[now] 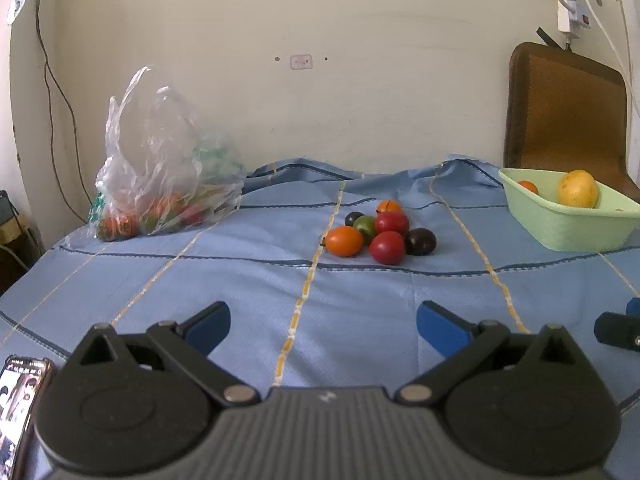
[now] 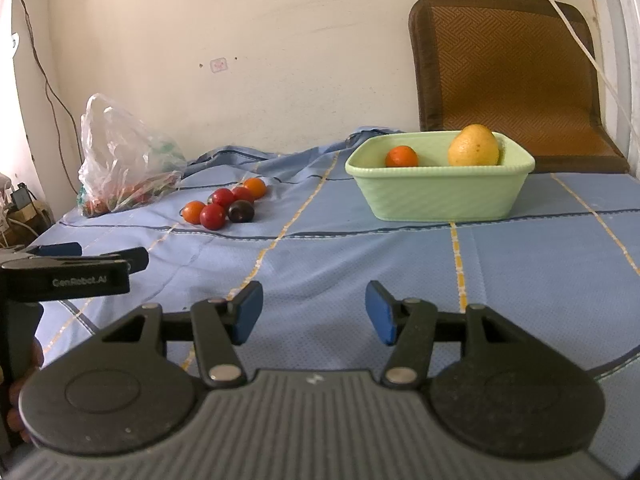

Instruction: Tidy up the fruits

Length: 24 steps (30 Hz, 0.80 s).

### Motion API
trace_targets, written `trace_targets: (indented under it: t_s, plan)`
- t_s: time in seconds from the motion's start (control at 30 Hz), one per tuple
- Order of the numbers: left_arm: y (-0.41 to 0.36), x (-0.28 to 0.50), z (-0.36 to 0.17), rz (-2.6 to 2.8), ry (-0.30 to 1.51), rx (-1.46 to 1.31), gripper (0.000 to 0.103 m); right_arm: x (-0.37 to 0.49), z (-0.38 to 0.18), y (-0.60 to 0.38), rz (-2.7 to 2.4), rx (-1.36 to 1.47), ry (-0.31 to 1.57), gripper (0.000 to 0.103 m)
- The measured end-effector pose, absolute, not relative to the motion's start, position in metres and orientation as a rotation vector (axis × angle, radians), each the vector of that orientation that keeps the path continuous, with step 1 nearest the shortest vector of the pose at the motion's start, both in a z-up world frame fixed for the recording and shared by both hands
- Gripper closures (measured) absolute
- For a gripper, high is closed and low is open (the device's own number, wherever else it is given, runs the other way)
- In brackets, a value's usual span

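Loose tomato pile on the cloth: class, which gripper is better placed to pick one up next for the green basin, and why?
Probably the left gripper. The tomato pile lies almost straight ahead of its wide-open jaws. The right gripper faces the green basin, with the pile off to its left.

Both cameras sit low over the blue cloth (image 1: 360, 320), facing the cream wall. The left wrist view looks straight at the tomato pile (image 1: 380, 232), with the green basin (image 1: 568, 224) at its right edge. The right wrist view stands nearer that green basin (image 2: 440, 196), tomato pile (image 2: 224, 206) left of it. Both share pile, basin and plastic bag (image 1: 160, 160).
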State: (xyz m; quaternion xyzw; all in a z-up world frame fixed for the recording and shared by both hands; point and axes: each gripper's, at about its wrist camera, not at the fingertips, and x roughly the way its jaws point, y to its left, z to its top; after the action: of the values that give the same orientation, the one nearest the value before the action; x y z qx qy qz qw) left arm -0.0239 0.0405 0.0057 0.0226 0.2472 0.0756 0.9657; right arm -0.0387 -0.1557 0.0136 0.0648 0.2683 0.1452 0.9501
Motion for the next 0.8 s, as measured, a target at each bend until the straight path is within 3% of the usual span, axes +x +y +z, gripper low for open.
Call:
trace_targets:
  t_s: [0.8]
  plan:
    - [0.046,-0.0213,0.0046,0.11,0.518,0.009,0.0,-0.0366,0.0128,-0.1524,0.276,0.111,0.557,0.041]
